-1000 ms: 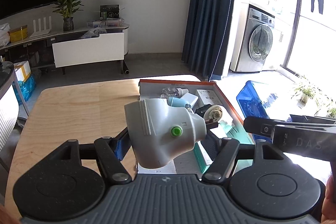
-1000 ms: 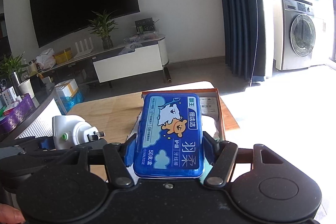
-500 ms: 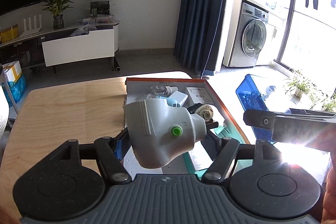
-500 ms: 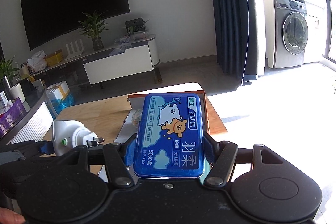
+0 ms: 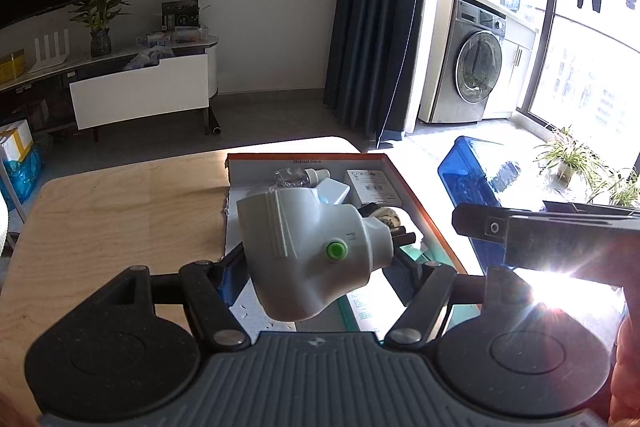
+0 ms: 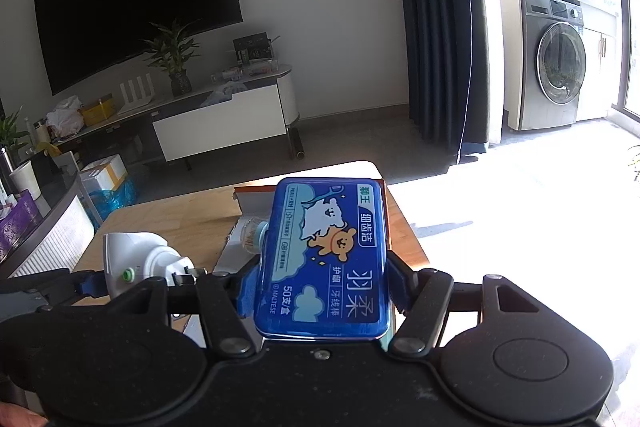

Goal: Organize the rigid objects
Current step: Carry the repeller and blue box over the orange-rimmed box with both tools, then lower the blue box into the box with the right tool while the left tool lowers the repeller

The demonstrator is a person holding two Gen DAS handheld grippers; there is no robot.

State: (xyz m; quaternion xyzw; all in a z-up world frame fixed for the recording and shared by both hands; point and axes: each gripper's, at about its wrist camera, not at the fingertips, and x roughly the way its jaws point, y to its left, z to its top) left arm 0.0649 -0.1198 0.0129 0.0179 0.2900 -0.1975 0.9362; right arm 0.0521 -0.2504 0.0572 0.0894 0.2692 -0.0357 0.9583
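My left gripper (image 5: pixel 316 267) is shut on a white plug adapter (image 5: pixel 308 251) with a green button and holds it above the near end of an orange-rimmed box (image 5: pixel 416 195) on the wooden table (image 5: pixel 120 211). My right gripper (image 6: pixel 320 287) is shut on a blue dental-floss box (image 6: pixel 326 259) with cartoon animals, held above the same orange-rimmed box (image 6: pixel 248 191). The adapter also shows in the right wrist view (image 6: pixel 136 259), to the left of the right gripper. The right gripper's body shows at the right of the left wrist view (image 5: pixel 548 239).
The orange-rimmed box holds a small bottle (image 5: pixel 312 175), a white carton (image 5: pixel 372 187) and other small items. A blue bin (image 5: pixel 476 175) stands on the floor right of the table. A TV stand and a washing machine are far behind.
Both grippers have risen and drawn back a little with their objects still held. The box and table sit lower and farther in both views.
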